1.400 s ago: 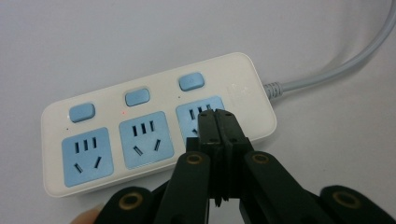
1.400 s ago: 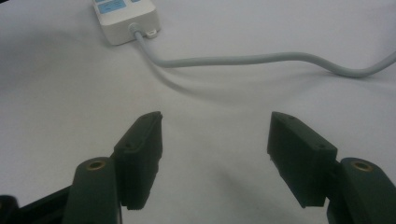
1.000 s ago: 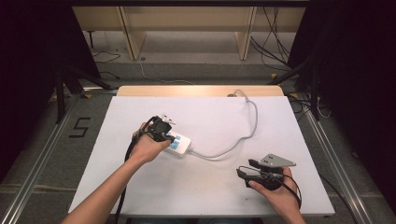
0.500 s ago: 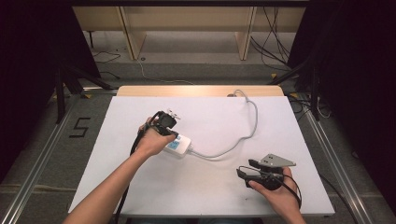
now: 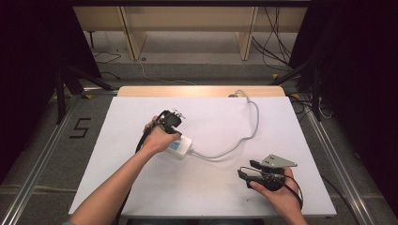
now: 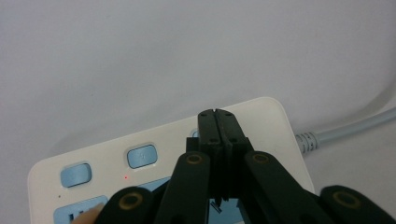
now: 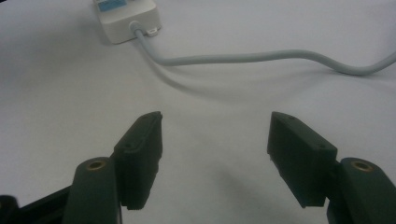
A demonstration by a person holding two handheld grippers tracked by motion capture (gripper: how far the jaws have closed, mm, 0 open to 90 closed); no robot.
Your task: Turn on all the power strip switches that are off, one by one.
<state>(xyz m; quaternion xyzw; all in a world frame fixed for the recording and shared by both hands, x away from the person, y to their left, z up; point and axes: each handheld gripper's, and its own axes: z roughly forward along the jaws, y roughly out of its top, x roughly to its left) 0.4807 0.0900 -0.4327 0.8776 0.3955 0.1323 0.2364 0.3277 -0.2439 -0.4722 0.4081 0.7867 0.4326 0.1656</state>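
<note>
Two grippers: right gripper (image 5: 248, 172) rests near the table's (image 5: 291, 136) front edge, jaws apart on nothing; left gripper (image 6: 217, 116) hangs farther in, jaws together over the power strip (image 5: 180, 146).
Strip's place: mid-table, directly under the left tips, well apart from the right gripper.
Long axis: runs slantwise, cord (image 5: 239, 140) leaving its right end.
Nearer hand: left.
View difference: left gripper view shows blue buttons (image 6: 142, 156) beside the tips; right gripper view shows the cord end (image 7: 135, 25).
</note>
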